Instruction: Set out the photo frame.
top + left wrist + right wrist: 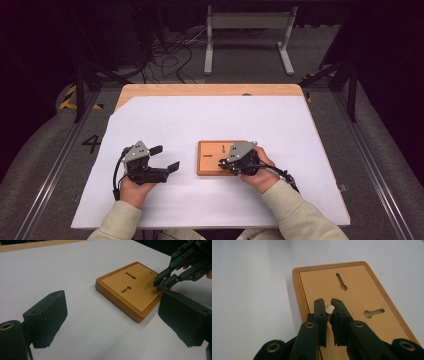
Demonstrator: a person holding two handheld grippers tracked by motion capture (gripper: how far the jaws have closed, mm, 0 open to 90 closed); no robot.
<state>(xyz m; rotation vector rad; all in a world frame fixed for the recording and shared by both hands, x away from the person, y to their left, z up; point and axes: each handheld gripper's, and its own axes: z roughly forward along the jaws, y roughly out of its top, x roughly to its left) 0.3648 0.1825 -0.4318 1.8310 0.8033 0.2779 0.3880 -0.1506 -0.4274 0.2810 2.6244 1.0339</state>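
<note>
A table [150,90] with a light wood edge is covered almost wholly by a white sheet [210,120]; only a strip of wood shows at the far side. The near edge is cut off where the person's cream sleeves enter from below.

A flat wooden board [210,159] lies on the sheet, right of centre and toward the near side. Its top has two keyhole-shaped slots [342,281]. In the high view the right hand and its tool cover the board's right part, so that edge is hidden there.

The left claw [165,159] rests on the sheet to the left of the board, well apart from it. Its jaws stand wide apart, released, with nothing between them; in its own view the two black pads [47,317] frame bare sheet and the board beyond.

The right claw [328,306] sits over the board's near right part, its jaws drawn close together and gripping a small round metal piece [329,309] between the tips. Only the piece's flat, pale end shows; whether it stands in the board or is lifted off cannot be told.
</note>
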